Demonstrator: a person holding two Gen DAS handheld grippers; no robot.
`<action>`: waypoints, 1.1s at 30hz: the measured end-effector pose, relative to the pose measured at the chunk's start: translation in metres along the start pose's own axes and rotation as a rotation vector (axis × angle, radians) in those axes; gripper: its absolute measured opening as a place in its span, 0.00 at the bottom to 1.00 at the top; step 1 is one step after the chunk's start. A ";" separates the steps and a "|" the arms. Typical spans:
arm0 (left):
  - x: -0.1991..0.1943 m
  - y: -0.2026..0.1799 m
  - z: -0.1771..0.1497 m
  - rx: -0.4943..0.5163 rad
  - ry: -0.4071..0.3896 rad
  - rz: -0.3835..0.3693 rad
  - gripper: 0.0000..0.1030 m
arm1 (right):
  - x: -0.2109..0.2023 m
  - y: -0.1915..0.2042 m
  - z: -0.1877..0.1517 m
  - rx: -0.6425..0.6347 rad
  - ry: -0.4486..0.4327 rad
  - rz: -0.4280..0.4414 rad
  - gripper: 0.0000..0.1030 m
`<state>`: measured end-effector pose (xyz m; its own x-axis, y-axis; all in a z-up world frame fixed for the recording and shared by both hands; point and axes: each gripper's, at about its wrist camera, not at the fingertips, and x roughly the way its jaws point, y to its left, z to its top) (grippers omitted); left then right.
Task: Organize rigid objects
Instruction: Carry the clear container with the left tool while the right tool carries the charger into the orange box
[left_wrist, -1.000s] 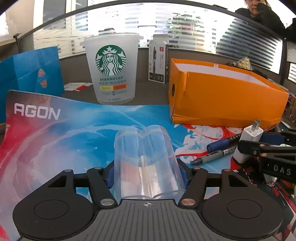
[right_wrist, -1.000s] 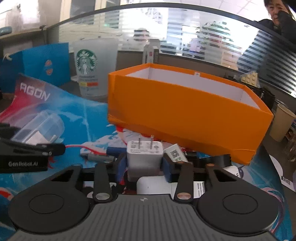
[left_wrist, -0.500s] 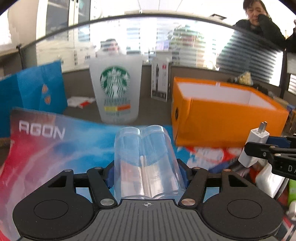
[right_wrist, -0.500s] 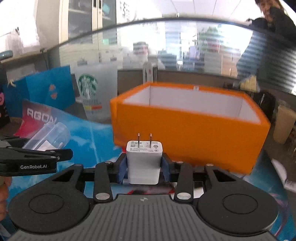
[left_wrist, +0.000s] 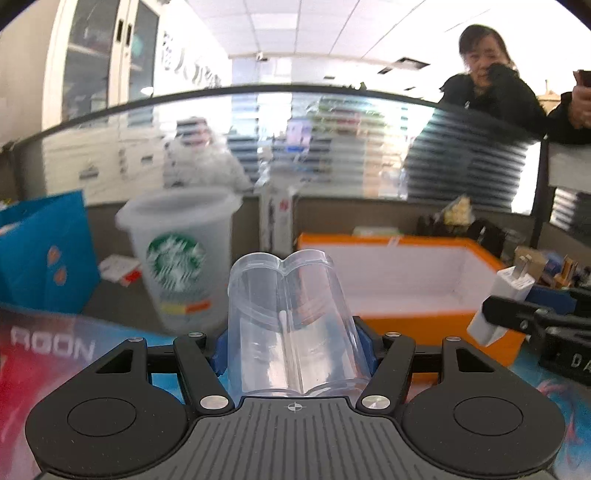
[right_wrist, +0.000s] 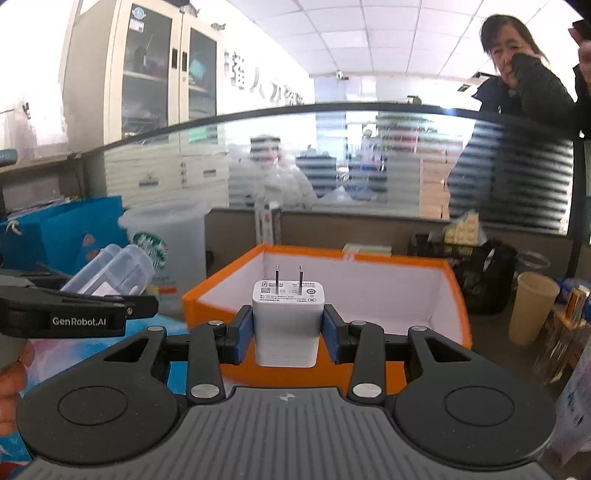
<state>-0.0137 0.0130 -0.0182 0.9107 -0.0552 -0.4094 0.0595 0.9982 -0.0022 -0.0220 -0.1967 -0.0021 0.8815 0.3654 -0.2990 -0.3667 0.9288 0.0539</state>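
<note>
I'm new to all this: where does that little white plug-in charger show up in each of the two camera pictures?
Left wrist view: the white charger sits at the right edge, held in the other hand-held gripper, prongs tilted up.
Right wrist view: the charger is at centre, clamped in the right hand-held gripper, prongs pointing up.
Shared landmark: the orange box lies behind the charger in both views.

The cup (left_wrist: 181, 258) stands left of the box (left_wrist: 402, 325) (apparently apart), a carton (left_wrist: 279, 218) behind and between them.

orange box (right_wrist: 458, 325) open-topped, cup (left_wrist: 181, 258) beside it
</note>
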 end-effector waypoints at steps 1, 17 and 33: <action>0.002 -0.005 0.006 0.006 -0.011 -0.006 0.61 | 0.000 -0.004 0.004 0.000 -0.008 -0.001 0.36; 0.046 -0.050 0.086 0.038 -0.075 -0.052 0.61 | 0.028 -0.060 0.064 -0.018 -0.067 -0.045 0.36; 0.161 -0.065 0.058 0.068 0.326 -0.085 0.61 | 0.123 -0.091 0.036 0.016 0.224 -0.002 0.36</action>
<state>0.1528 -0.0617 -0.0312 0.7233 -0.1167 -0.6806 0.1661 0.9861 0.0073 0.1305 -0.2336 -0.0094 0.7937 0.3421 -0.5029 -0.3585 0.9311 0.0675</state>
